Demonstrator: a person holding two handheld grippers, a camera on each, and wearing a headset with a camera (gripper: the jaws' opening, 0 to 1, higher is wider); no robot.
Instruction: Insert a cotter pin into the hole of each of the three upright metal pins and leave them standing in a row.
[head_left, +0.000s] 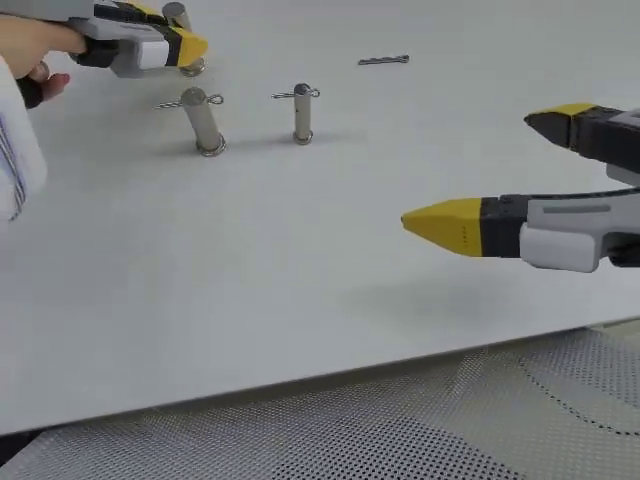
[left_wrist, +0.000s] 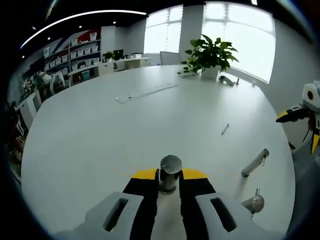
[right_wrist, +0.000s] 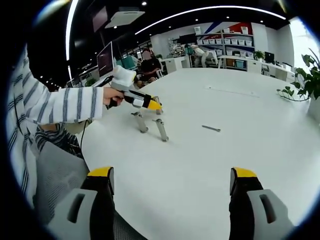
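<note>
Silvery cotter pin (head_left: 383, 61) lies crosswise, well ahead of the spread right gripper (head_left: 467, 170); left gripper (left_wrist: 170, 180) pinches the third metal pin (left_wrist: 170, 164).

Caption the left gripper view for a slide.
Left tongs clamp an upright metal pin; a loose cotter pin lies on the white table.

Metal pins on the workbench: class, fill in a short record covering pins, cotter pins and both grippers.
Fitted: middle pin and right-hand pin, upright, cotter pin through each
Unfitted: held pin, no cotter pin seen in it
Spare: loose cotter pin, flat on table
Left gripper: shut on held pin
Right gripper: open, holding nothing
</note>
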